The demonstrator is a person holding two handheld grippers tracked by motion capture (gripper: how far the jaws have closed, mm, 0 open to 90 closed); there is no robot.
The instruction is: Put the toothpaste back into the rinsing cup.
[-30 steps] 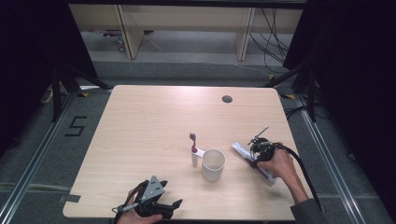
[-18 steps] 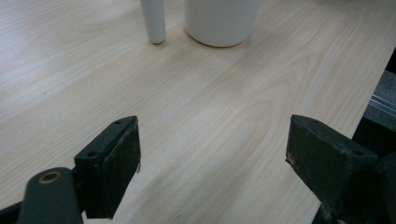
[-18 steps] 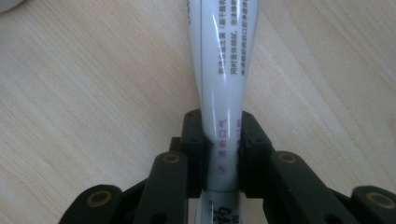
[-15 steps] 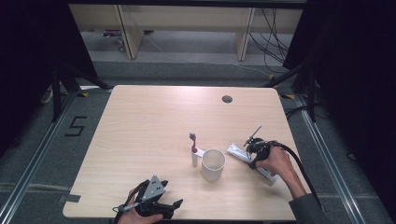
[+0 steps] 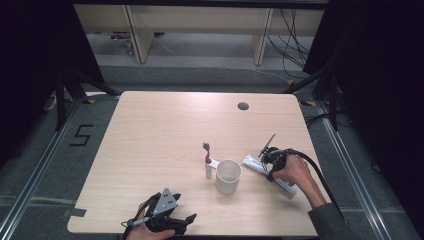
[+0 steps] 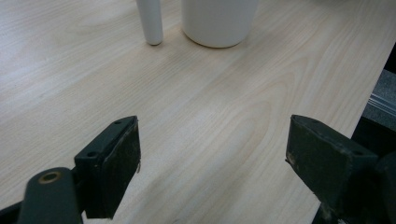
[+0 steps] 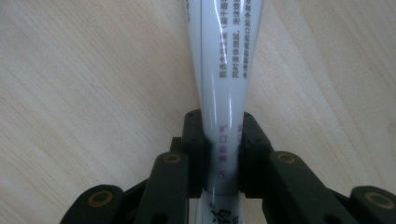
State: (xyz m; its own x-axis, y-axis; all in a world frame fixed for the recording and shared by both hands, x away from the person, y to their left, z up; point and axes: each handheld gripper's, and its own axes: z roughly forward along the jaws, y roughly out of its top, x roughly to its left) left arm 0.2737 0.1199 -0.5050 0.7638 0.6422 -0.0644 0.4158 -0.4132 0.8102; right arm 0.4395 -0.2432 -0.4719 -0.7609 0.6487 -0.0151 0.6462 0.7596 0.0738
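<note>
A white tube of toothpaste (image 7: 224, 70) with small print lies on the table, and my right gripper (image 7: 223, 154) is shut on it, both jaws pressed against its sides. From above, the tube (image 5: 251, 162) lies right of a white cup (image 5: 228, 176), with the right gripper (image 5: 270, 161) on it. A toothbrush (image 5: 207, 159) with a white handle and red head lies just left of the cup. My left gripper (image 5: 186, 220) rests near the front edge, open, its jaws wide apart over bare wood (image 6: 212, 154). The cup (image 6: 218, 21) and toothbrush handle (image 6: 150, 21) lie ahead of it.
The wooden table (image 5: 160, 130) has a round cable hole (image 5: 243, 106) near its far edge. The table's right edge (image 6: 373, 88) lies close to the left gripper's right jaw. A cable trails from the right gripper along the person's forearm (image 5: 320, 192).
The right gripper has shifted slightly left along the toothpaste tube, toward the cup. The left gripper has stayed put.
</note>
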